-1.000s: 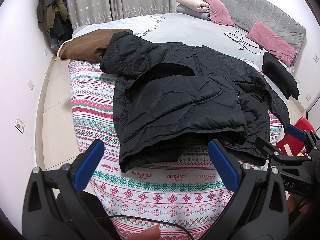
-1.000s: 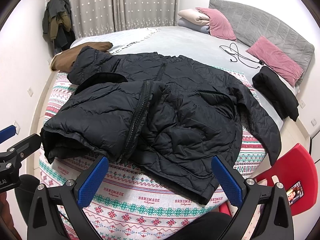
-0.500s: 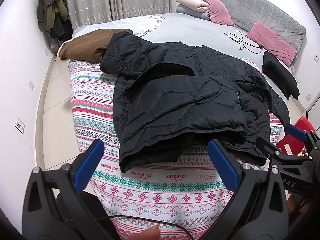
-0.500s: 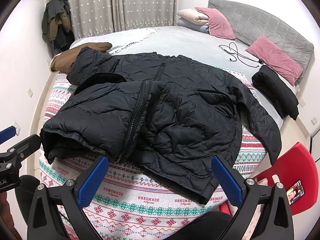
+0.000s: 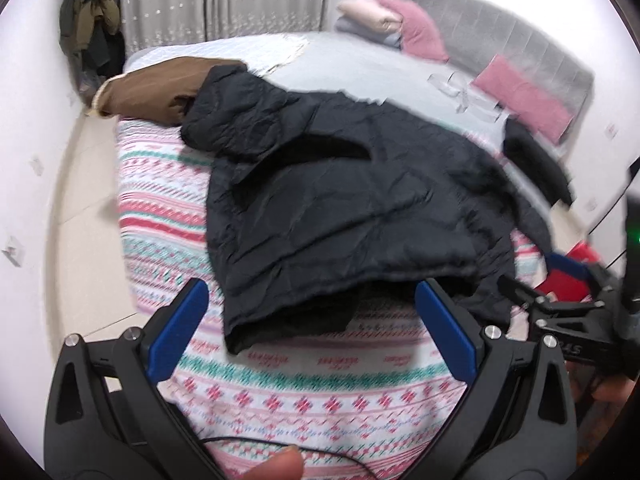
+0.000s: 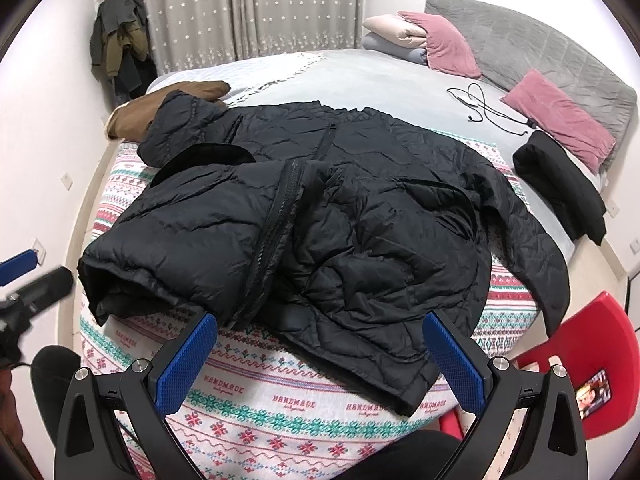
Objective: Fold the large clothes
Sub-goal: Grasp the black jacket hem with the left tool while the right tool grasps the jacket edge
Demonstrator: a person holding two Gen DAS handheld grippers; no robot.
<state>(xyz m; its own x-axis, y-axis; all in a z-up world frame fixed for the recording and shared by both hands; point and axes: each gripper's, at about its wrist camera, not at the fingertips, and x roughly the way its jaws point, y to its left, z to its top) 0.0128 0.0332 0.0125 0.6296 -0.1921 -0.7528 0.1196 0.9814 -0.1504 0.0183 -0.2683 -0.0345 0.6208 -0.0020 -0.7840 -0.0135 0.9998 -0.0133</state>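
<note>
Jacket mid-frame on bed, partly folded. Both jaws apart, empty. Next: likely grasp hem, lower centre.

quilted black puffer jacket of thin cloth with faint sheen, wrinkled. woven patterned blanket, matt. glossy red plastic chair. velvety pink pillows. textured blue pads, matt.

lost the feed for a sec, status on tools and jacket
Left tool open, holding nothing. Right tool open, holding nothing. Jacket half folded on the blanket. Brown coat touches its far edge.
</note>
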